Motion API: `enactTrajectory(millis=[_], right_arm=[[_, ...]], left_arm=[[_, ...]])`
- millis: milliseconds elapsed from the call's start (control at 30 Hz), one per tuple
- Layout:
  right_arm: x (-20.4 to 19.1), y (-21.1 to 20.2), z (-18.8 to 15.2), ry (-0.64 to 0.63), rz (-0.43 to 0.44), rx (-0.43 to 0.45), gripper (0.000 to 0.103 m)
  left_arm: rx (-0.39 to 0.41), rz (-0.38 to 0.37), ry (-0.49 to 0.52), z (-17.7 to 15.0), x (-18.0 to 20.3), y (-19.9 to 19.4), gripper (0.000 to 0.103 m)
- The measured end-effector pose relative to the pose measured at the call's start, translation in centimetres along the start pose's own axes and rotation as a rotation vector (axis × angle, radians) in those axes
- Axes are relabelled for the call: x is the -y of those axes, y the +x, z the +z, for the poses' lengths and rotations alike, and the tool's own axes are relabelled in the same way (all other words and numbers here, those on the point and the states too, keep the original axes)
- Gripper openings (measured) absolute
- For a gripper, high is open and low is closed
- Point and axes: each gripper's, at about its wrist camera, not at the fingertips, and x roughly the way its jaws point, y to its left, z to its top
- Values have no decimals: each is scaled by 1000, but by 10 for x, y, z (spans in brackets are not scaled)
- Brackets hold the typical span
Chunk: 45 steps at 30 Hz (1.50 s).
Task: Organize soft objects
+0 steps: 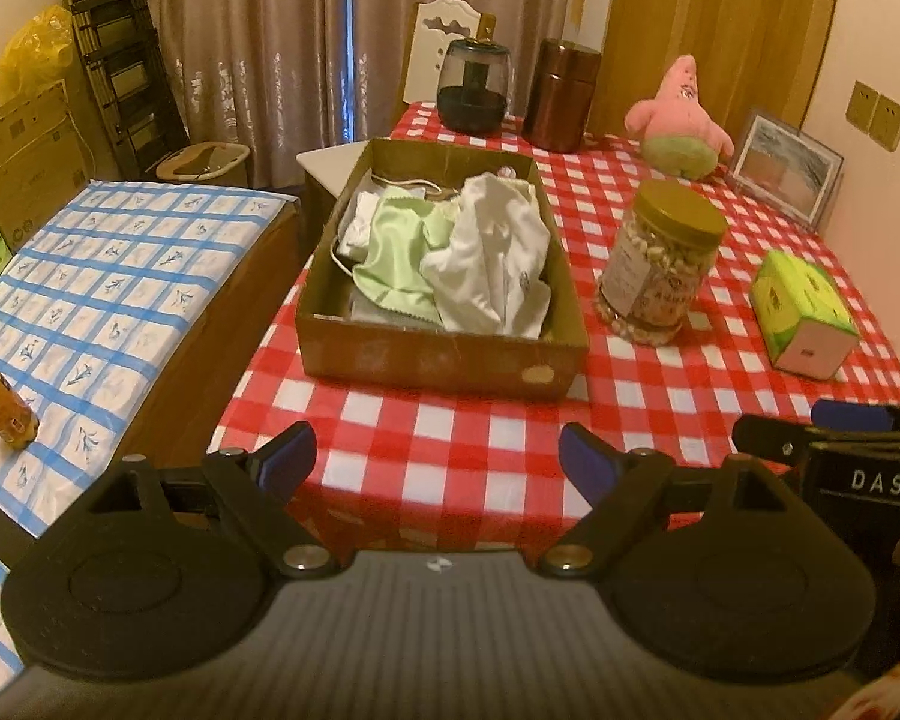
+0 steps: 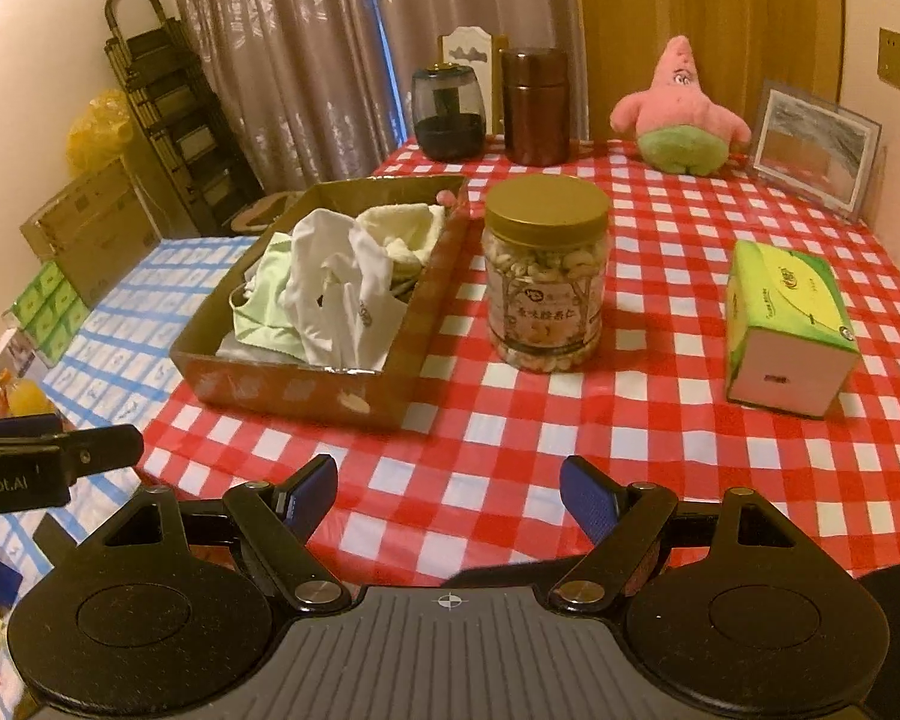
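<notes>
Pink plush toy (image 2: 678, 114) sitting far back on worktop (image 2: 510, 450), cloths (image 1: 450, 252) already in box (image 1: 438, 354). Left hand-held gripper (image 1: 435, 459) and right hand-held gripper (image 2: 447, 495) spread, empty. Probably approach step; next, reaching past jar (image 2: 543, 276).

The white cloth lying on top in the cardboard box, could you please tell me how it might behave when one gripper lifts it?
The white cloth lies crumpled in soft folds, so it will probably hang limp and drape. It looks thin, so likely light. It overlaps the green cloth in the cardboard box, so that one may drag along with it.
</notes>
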Motion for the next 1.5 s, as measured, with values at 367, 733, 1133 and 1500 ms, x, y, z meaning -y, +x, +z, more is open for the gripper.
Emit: enactTrajectory(millis=[367, 733, 1133, 1500], right_arm=[[-11, -1, -3, -51, 17, 17, 81], [-8, 2, -4, -26, 20, 6, 81], [-7, 3, -4, -9, 23, -1, 81], [-7, 3, -4, -9, 23, -1, 81]], left_arm=[[-12, 1, -8, -8, 1, 3, 89], [-4, 7, 5, -8, 4, 6, 89], [-5, 6, 7, -8, 5, 6, 89], [-3, 3, 8, -9, 7, 7, 89]])
